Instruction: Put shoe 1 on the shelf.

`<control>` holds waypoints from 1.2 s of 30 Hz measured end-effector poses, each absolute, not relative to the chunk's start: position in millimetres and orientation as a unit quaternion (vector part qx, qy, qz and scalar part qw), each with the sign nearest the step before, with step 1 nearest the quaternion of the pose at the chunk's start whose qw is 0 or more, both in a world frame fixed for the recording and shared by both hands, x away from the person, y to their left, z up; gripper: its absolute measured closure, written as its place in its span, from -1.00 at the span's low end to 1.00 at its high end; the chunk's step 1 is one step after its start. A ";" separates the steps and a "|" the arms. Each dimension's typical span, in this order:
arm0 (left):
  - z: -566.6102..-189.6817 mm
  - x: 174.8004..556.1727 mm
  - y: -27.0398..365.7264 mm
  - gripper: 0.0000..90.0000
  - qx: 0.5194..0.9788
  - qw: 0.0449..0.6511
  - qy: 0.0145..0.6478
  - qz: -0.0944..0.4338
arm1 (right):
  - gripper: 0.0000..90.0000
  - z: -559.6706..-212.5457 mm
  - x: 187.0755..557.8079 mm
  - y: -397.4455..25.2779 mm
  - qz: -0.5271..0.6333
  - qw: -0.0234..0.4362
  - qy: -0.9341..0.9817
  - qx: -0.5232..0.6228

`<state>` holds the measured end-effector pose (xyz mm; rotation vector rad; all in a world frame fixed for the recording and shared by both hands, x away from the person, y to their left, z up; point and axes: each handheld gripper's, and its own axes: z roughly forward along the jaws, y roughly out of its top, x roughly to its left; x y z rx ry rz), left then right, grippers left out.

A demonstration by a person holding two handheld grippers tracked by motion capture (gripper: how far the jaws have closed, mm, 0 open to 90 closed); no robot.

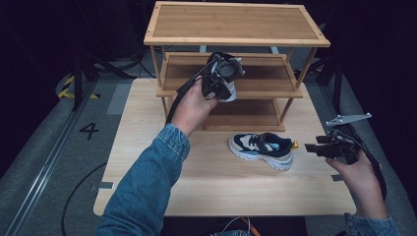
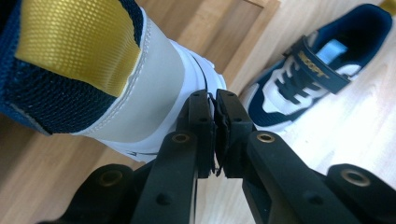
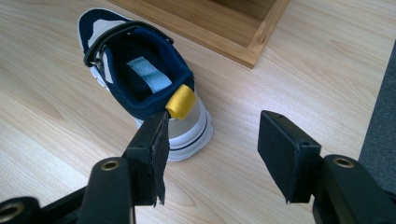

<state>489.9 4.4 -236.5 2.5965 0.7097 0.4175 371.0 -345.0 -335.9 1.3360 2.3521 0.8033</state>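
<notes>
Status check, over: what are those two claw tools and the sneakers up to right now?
Left gripper shut on one sneaker, held up at the shoe rack's middle shelf. Right gripper open behind second sneaker on the table. Nothing in the way.

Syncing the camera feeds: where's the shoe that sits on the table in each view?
High view: shoe on the table, right of centre, in front of the rack, toe pointing left.
Left gripper view: upper right, beyond the shut jaws.
Right gripper view: upper left, heel toward the open jaws.
Shared landmark: the wooden rack, its base behind the shoe.
</notes>
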 end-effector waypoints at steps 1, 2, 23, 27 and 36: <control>-238.5 492.8 3.8 0.90 0.931 0.203 0.259 0.156 | -0.03 -335.8 370.2 -345.2 0.281 0.157 0.821 0.472; -240.5 496.4 3.7 0.89 0.931 0.202 0.259 0.158 | -0.03 -335.9 370.0 -345.6 0.281 0.157 0.821 0.471; -252.9 511.3 -4.3 0.57 0.924 0.221 0.268 0.162 | -0.03 -335.6 369.8 -348.5 0.283 0.160 0.820 0.471; -245.6 499.3 -0.7 0.51 0.923 0.228 0.265 0.158 | -0.03 -336.0 370.4 -348.8 0.282 0.160 0.821 0.470; -226.9 466.9 17.6 0.30 0.925 0.240 0.257 0.142 | -0.03 -338.7 372.7 -345.9 0.279 0.157 0.823 0.469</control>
